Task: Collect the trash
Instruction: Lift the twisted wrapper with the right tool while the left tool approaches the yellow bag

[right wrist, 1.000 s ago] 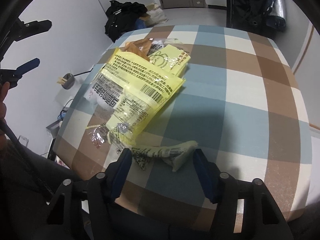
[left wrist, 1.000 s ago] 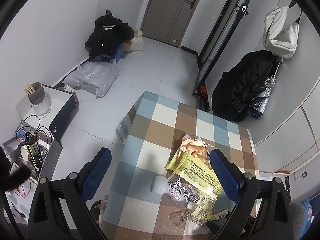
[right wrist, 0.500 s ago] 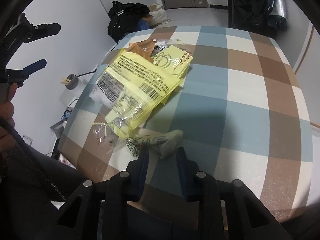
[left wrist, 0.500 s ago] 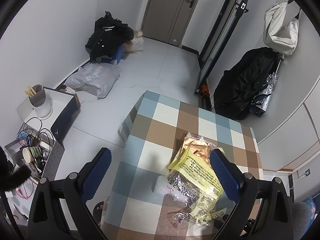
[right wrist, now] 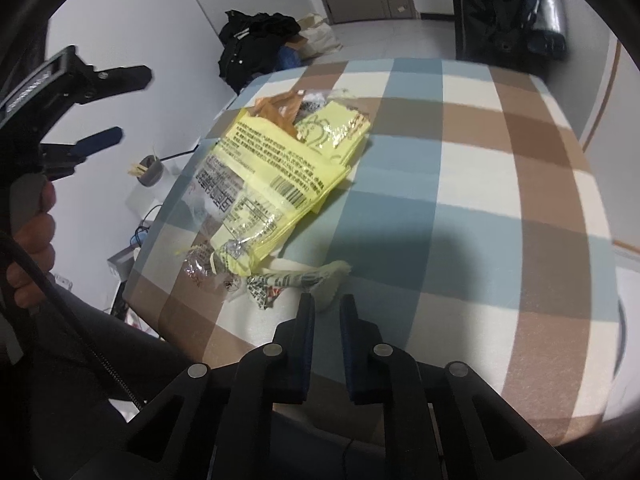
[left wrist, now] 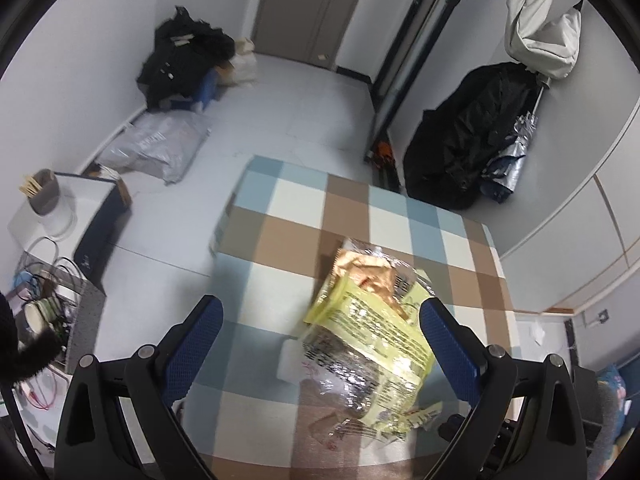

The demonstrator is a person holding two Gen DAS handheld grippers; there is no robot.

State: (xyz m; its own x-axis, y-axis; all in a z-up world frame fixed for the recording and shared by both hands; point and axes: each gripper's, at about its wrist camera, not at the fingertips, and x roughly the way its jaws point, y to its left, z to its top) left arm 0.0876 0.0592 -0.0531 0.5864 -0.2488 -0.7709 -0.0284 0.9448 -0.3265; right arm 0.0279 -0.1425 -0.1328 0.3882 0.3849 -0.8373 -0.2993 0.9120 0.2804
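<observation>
We see a small crumpled wrapper (right wrist: 304, 280), printed and pale yellow, lying on the checked tablecloth (right wrist: 460, 208) near the table's front edge, at about 6 o'clock in the right wrist view. The right gripper (right wrist: 327, 312) has its two blue fingers nearly closed, pinching the wrapper's near end. Just beyond it, toward 10 o'clock, lies a pile of flattened yellow snack bags (right wrist: 276, 172) with clear plastic and an orange-brown packet (right wrist: 280, 110) at its far end. The left gripper (left wrist: 320, 344) is held high above the table with its blue fingers spread wide and nothing between them; in its view the yellow bags (left wrist: 368, 336) sit at about 5 o'clock. On the floor beyond lie dark clothes (left wrist: 184, 60) and a grey bag (left wrist: 156, 146).
</observation>
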